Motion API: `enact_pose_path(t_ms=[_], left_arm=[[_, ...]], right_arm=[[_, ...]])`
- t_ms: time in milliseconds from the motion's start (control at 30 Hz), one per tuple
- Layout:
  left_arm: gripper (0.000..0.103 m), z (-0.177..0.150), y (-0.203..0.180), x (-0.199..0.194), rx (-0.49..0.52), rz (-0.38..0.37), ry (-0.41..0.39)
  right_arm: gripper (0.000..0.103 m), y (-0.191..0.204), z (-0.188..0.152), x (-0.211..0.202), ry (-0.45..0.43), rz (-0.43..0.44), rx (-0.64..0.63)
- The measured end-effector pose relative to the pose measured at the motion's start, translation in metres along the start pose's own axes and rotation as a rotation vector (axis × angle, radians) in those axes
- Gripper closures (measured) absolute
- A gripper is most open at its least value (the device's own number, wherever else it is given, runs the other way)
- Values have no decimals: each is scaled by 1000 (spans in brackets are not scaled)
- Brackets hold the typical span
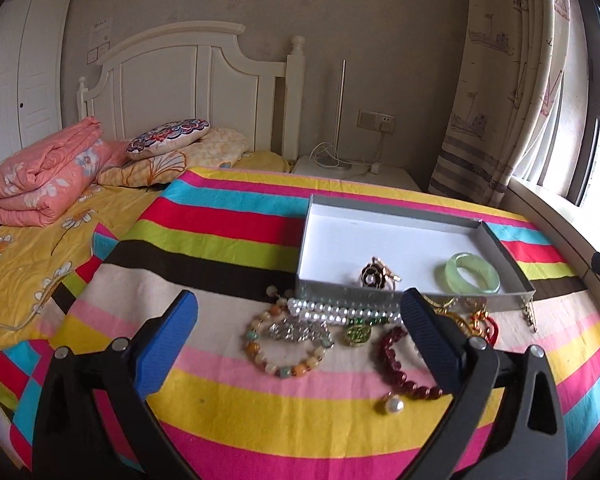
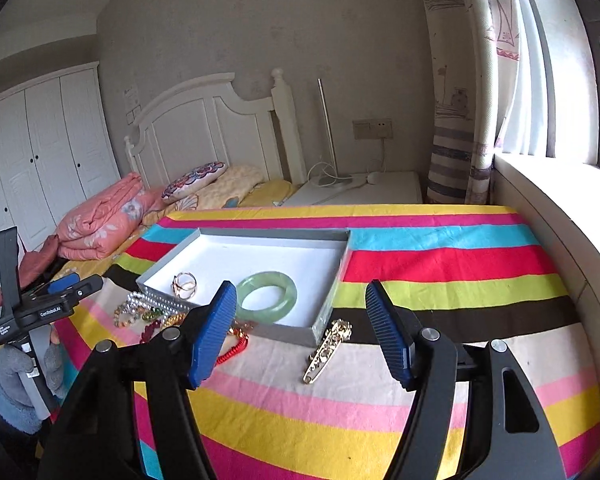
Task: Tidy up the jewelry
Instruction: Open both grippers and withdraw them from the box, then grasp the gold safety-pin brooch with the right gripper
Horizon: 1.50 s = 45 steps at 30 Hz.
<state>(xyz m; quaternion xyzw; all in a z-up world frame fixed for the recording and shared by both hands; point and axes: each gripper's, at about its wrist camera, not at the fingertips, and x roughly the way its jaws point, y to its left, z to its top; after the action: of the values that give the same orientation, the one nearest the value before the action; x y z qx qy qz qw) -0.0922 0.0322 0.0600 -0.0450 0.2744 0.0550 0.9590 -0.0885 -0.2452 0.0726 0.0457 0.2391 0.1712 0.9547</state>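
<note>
Your left hand-held gripper (image 1: pixel 300 312) hangs with its blue fingers (image 1: pixel 168 344) spread wide and nothing between them, above the striped cloth (image 1: pixel 260 420) that covers the table. Below it lies the loose jewelry: a bracelet of mixed pale beads (image 1: pixel 276 356) at the left, a sparkling silver piece (image 1: pixel 300 332) lying across it, and a double strand of pearls (image 1: pixel 340 312) running along the near wall of the box. Further right come a small green and gold brooch (image 1: pixel 358 334), a dark red bead bracelet (image 1: pixel 400 368) and, nearer you, a single pearl pendant (image 1: pixel 392 405).

The shallow grey box (image 1: pixel 380 236) sits open beyond them. Inside it, near the front wall, rest a black flower brooch (image 1: pixel 374 278) and, to its right, a pale green bangle (image 1: pixel 472 274), well apart from each other.

Your right hand-held gripper (image 2: pixel 300 304) is also parted and holds nothing. A gold ornate clip (image 2: pixel 328 350) lies on the cloth between its fingers' line of sight, just beside the box's near corner. A red cord bracelet (image 2: pixel 234 350) shows behind its left finger.
</note>
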Motion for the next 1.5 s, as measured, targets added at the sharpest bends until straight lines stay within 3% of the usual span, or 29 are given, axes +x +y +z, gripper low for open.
enact_pose_path(t_ms=[167, 333, 533, 833, 900, 967, 1000, 1333, 1500], left_arm=[[2, -16, 17, 8, -58, -29, 79], [3, -21, 33, 23, -149, -80, 165], [3, -21, 36, 27, -175, -109, 175], [3, -22, 37, 30, -182, -135, 189], [3, -23, 37, 30, -180, -138, 191], [3, -23, 36, 30, -180, -141, 192], [3, -23, 36, 30, -182, -142, 193], [3, -23, 34, 32, -175, -151, 201], [3, -23, 13, 25, -56, -157, 196]], right_arm=[[38, 4, -26, 23, 145, -74, -30], [38, 10, -44, 48, 268, -81, -38], [38, 10, -42, 77, 372, -141, -11], [39, 19, -35, 106, 420, -191, -69], [53, 20, -35, 104, 416, -173, -79], [76, 19, -36, 98, 403, -173, -88], [79, 18, -37, 95, 398, -173, -85], [83, 21, -55, 51, 366, -89, -84], [93, 37, -62, 35, 357, -10, -107]])
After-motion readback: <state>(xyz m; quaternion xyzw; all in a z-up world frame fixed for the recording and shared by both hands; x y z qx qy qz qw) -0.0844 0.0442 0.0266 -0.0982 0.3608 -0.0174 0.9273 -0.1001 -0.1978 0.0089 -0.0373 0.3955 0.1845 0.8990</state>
